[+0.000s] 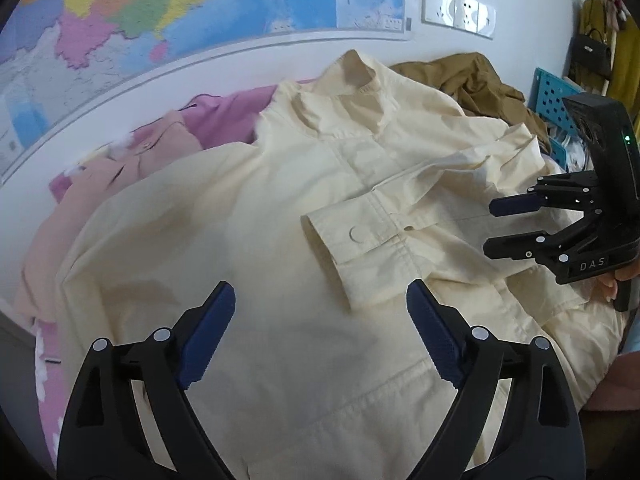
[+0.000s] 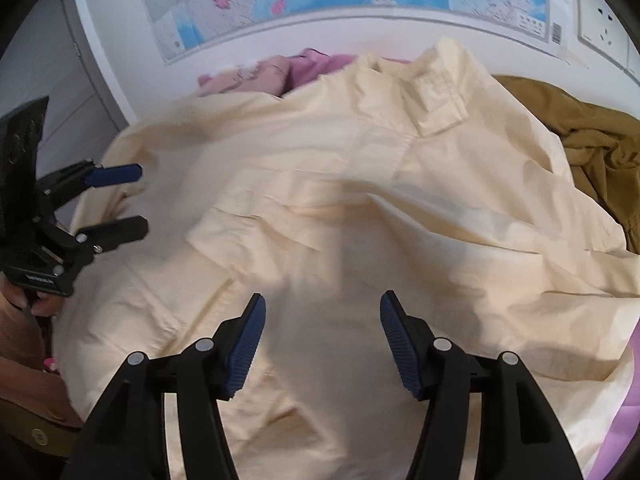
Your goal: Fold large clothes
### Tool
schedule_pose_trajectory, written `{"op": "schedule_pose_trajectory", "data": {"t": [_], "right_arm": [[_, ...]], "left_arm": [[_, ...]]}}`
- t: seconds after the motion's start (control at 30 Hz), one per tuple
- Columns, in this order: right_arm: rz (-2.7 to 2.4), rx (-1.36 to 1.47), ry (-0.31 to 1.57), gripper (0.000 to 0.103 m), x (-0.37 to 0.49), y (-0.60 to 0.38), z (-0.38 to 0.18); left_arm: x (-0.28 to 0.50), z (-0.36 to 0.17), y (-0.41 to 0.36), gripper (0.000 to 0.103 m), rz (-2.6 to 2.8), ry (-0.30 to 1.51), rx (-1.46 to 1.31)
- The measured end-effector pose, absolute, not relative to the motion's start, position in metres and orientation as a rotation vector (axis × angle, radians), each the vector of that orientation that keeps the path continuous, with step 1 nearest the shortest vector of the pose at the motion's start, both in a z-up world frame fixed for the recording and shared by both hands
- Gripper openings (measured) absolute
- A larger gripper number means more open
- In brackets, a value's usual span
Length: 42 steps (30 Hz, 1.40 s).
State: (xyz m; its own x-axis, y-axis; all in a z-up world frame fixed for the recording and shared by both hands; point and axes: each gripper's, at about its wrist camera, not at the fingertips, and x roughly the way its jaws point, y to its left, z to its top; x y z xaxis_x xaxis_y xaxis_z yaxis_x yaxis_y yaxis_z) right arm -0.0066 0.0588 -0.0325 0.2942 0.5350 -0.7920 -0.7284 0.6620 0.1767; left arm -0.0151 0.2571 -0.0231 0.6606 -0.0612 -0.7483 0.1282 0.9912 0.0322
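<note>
Cream shirt is lying spread front-up over a heap of other clothes, collar pointing toward the wall map; a pink garment is sticking out from under it on one side of the collar, a brown garment on the other. One sleeve is lying folded across the chest, buttoned cuff sitting roughly mid-body below the collar. Left gripper is hanging released, jaws wide, over the lower body panel just below that cuff, nothing between the pads. Right gripper is likewise spread wide and empty, hovering over the body on the brown-garment side of the cuff; from the left wrist view it's showing side-on near the folded sleeve. Handling call: this is looking like thin woven cotton, so light, limp, zero stiffness; it's going to drape and drag rather than hold a line, and the lumpy pile underneath is going to print wrinkles through. Not fragile, not slippery against ribbed pads. Best grab points are probably the doubled edges: shoulder seam, side seam, hem corner, since a single layer mid-panel is likely to bunch or pull only the top layer. Risk I'm seeing: pinching the pink garment along with the shirt edge near the collar side.
</note>
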Motion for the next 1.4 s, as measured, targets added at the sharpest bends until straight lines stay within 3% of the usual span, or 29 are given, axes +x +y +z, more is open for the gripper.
{"op": "schedule_pose_trajectory", "data": {"t": [0.2, 0.47, 0.73, 0.8, 0.9, 0.93, 0.97, 1.0, 1.1, 1.4], "right_arm": [[0.991, -0.211, 0.930, 0.063, -0.034, 0.084, -0.018], [1.363, -0.196, 0.936, 0.066, -0.090, 0.150, -0.004], [1.622, -0.310, 1.079, 0.066, -0.150, 0.244, -0.033], [1.604, -0.345, 1.096, 0.074, -0.155, 0.260, -0.042], [1.545, -0.360, 1.132, 0.074, -0.156, 0.277, -0.055], [1.528, -0.363, 1.128, 0.070, -0.157, 0.281, -0.057], [1.525, -0.370, 1.118, 0.044, -0.157, 0.282, -0.057], [1.546, -0.362, 1.122, 0.010, -0.157, 0.284, -0.055], [1.615, -0.284, 1.091, 0.005, -0.150, 0.276, -0.025], [1.616, -0.232, 0.904, 0.005, -0.071, 0.216, 0.107]], "left_arm": [[-0.044, -0.015, 0.278, 0.091, -0.050, 0.813, 0.059], [-0.106, 0.008, 0.368, 0.091, 0.133, 0.770, -0.052], [-0.147, 0.005, 0.420, 0.091, 0.258, 0.766, -0.143], [-0.153, 0.003, 0.424, 0.091, 0.264, 0.763, -0.151], [-0.159, -0.002, 0.427, 0.091, 0.256, 0.762, -0.165], [-0.159, -0.003, 0.428, 0.091, 0.254, 0.761, -0.167], [-0.160, -0.004, 0.429, 0.091, 0.250, 0.760, -0.171], [-0.161, -0.004, 0.431, 0.091, 0.247, 0.758, -0.179], [-0.164, 0.004, 0.437, 0.091, 0.233, 0.732, -0.198], [-0.173, 0.065, 0.440, 0.091, 0.133, 0.552, -0.227]]}}
